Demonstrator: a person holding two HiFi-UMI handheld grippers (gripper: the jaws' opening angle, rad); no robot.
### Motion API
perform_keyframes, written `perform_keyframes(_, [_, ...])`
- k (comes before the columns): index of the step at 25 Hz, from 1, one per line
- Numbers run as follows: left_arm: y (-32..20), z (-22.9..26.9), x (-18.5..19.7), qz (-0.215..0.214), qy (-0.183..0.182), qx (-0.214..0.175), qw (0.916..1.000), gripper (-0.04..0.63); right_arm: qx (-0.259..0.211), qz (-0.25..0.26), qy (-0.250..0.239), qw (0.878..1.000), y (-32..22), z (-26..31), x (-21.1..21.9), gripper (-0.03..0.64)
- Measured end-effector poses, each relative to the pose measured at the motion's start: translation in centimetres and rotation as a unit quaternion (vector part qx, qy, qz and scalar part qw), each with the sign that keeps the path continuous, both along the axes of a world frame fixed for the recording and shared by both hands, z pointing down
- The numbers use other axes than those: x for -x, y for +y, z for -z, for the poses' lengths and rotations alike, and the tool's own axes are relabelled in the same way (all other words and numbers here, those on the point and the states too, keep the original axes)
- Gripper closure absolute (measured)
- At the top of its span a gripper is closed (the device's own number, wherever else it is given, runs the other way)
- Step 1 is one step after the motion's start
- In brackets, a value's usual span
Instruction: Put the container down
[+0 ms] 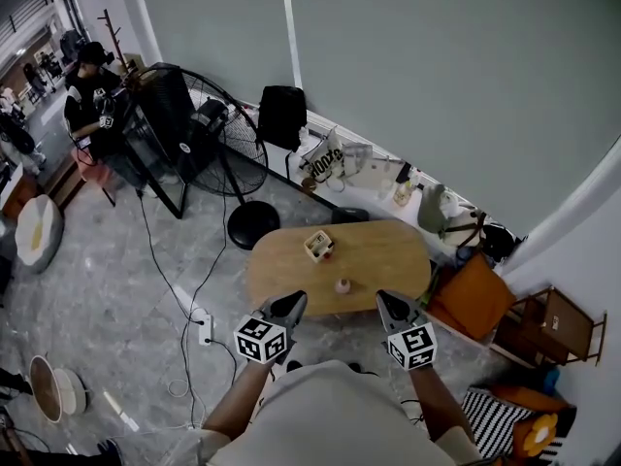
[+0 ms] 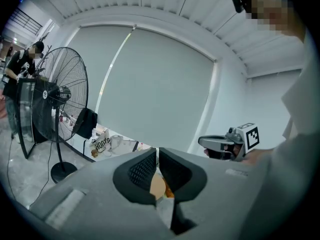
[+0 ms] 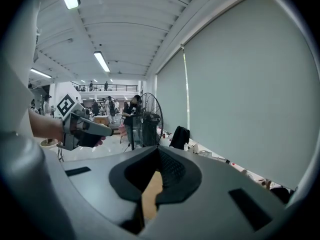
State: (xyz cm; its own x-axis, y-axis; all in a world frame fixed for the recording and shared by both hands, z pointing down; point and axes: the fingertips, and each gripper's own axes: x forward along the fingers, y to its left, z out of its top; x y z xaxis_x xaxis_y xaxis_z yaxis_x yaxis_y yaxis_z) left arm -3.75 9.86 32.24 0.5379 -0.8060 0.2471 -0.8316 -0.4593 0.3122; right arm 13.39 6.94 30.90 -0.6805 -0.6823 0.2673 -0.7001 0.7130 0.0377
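1. The small square beige open-topped container (image 1: 318,246) sits on the oval light wooden table (image 1: 388,255), in its far left part, well apart from both grippers.
2. A small pink round object (image 1: 343,286) lies near the table's near edge, roughly between the two grippers' tips.
3. The left gripper (image 1: 294,302) hovers over the near edge, its jaws pressed together with nothing between them.
4. The right gripper (image 1: 386,302), to its right, is likewise pressed together and empty
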Motion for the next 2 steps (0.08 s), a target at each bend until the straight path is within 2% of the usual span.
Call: perform_keyframes(2, [-0.01, -0.02, -0.15, 0.001, 0.0, 0.0, 1.0, 0.565, -0.001, 0.001, 0.0, 1.0, 0.05, 0.02, -0.11, 0.614])
